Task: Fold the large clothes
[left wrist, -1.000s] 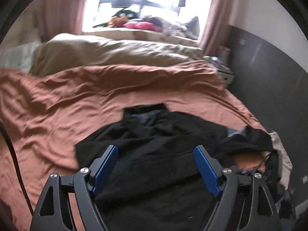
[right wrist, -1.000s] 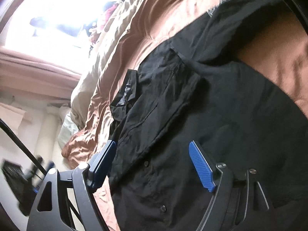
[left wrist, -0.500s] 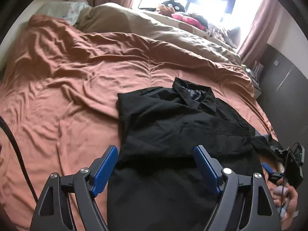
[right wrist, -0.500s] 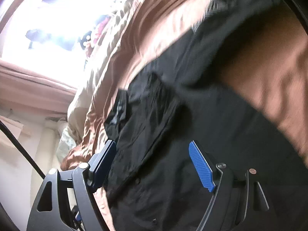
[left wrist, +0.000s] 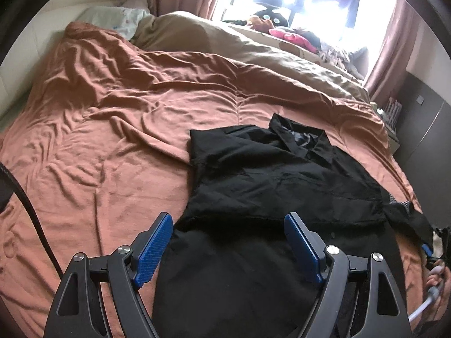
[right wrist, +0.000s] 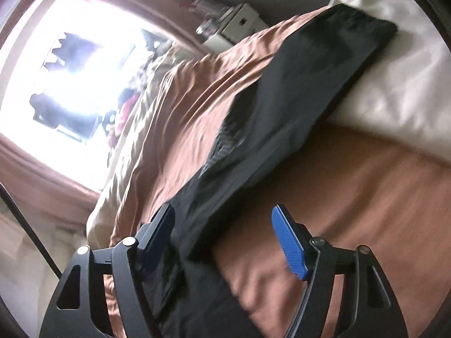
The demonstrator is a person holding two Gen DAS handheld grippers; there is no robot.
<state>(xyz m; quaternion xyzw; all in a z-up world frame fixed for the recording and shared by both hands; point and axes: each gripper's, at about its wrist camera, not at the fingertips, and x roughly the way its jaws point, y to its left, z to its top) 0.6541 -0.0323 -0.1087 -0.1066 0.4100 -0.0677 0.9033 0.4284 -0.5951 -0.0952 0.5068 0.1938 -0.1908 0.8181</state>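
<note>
A black collared shirt (left wrist: 276,186) lies spread on the rust-brown bedsheet (left wrist: 112,140), collar toward the window, its left side folded in over the body. My left gripper (left wrist: 228,242) is open and empty, hovering above the shirt's lower part. In the right wrist view the shirt's right sleeve (right wrist: 296,98) stretches out across the sheet toward the bed's edge. My right gripper (right wrist: 222,236) is open and empty, low over the sleeve near the shoulder. That view is blurred.
A beige duvet (left wrist: 253,50) and pillows (left wrist: 112,19) lie at the far side of the bed under a bright window. A white sheet (right wrist: 394,70) shows at the bed's edge under the sleeve end. A dark wall (left wrist: 422,129) and nightstand (right wrist: 236,25) stand to the right.
The left gripper has risen and swung left, showing more of the bed. The right gripper has moved from over the shirt's body out to the right sleeve. Both jaws stayed open.
</note>
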